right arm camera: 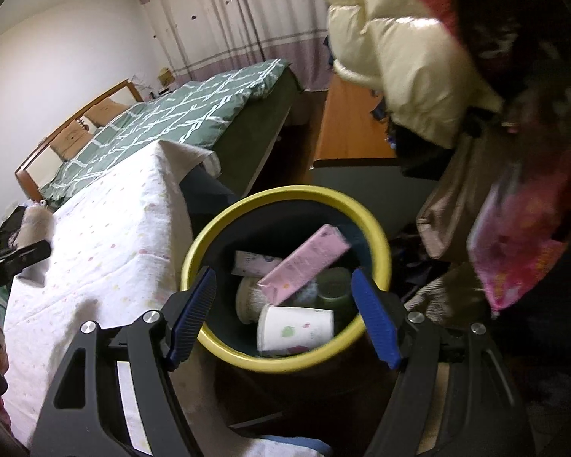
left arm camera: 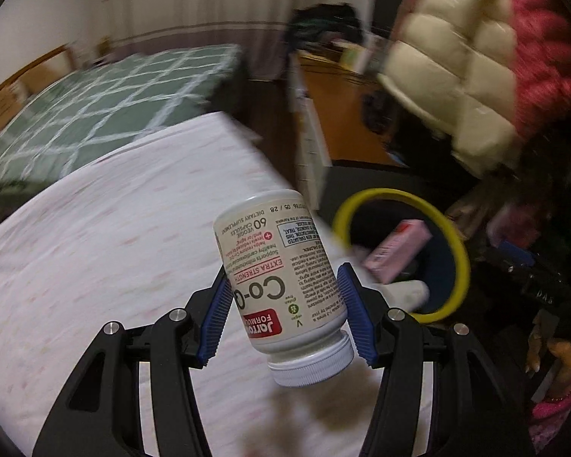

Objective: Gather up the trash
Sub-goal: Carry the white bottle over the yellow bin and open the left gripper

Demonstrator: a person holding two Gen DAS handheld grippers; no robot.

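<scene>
My left gripper (left arm camera: pixel 283 285) is shut on a white supplement bottle (left arm camera: pixel 281 270), held upside down with its white cap (left arm camera: pixel 311 363) toward the camera, above the white dotted bedspread (left arm camera: pixel 95 251). To its right stands the dark bin with a yellow rim (left arm camera: pixel 461 251), holding a pink carton (left arm camera: pixel 397 249). In the right wrist view my right gripper (right arm camera: pixel 283 306) hangs open right above the same bin (right arm camera: pixel 285 363), nothing between its fingers. Inside lie a pink carton (right arm camera: pixel 304 262), a white paper cup (right arm camera: pixel 295 329) and other cups.
A bed with a green checked cover (right arm camera: pixel 179 114) lies beyond the white spread. An orange wooden desk (right arm camera: pixel 350 125) stands behind the bin. A cream puffer jacket (right arm camera: pixel 399 72) and pink clothes (right arm camera: pixel 521 236) hang at the right, close to the bin.
</scene>
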